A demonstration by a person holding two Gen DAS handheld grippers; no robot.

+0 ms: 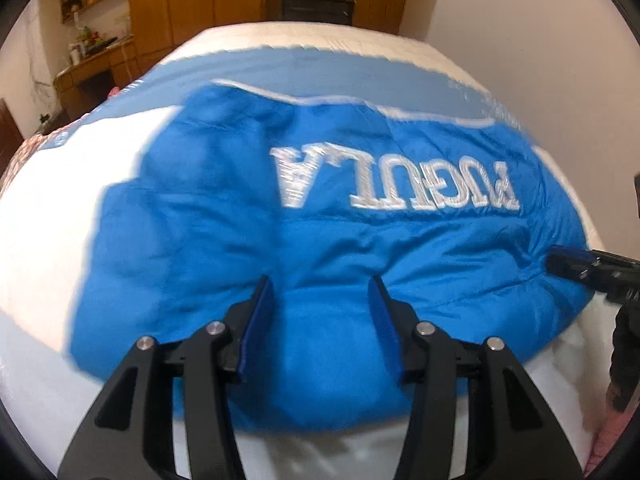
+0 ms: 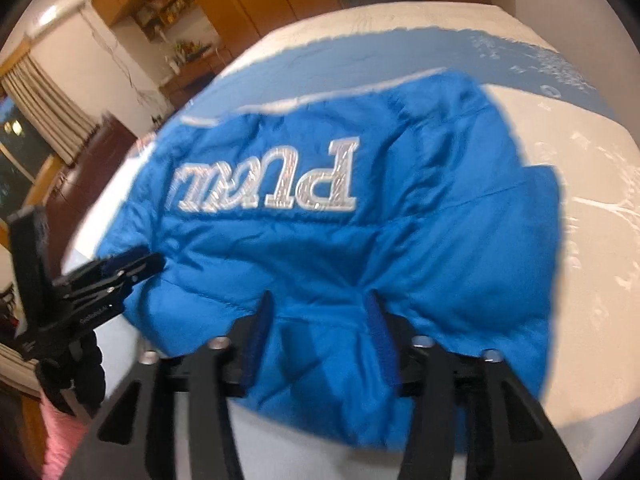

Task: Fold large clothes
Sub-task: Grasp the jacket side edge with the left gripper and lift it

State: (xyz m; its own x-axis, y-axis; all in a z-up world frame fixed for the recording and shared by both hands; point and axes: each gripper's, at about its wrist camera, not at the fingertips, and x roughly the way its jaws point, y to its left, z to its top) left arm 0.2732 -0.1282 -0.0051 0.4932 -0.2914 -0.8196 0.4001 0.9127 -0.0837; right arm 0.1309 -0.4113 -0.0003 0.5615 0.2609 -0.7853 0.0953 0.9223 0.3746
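- Jacket [image 1: 320, 220]: blue, padded, spread on white bed [image 1: 36, 216], long axis running left to right, white lettering upside down toward far side
- Left gripper [image 1: 322, 292]: jaws parted, near hem bulging between pads, not pinched; nearer jacket's left part
- Right gripper [image 2: 318, 308]: likewise parted, fabric puffed between pads, no squeeze visible; nearer right part, by folded sleeve
- Left wrist view: whole lettering, right gripper's tip at right edge
- Right wrist view: only part of lettering, sleeve overlap, left gripper seen side-on at jacket's left edge

right hand-held gripper [image 2: 318, 300]: jaws apart over blue puffer jacket [image 2: 320, 248] | jacket lies on white bed [image 2: 592, 280]
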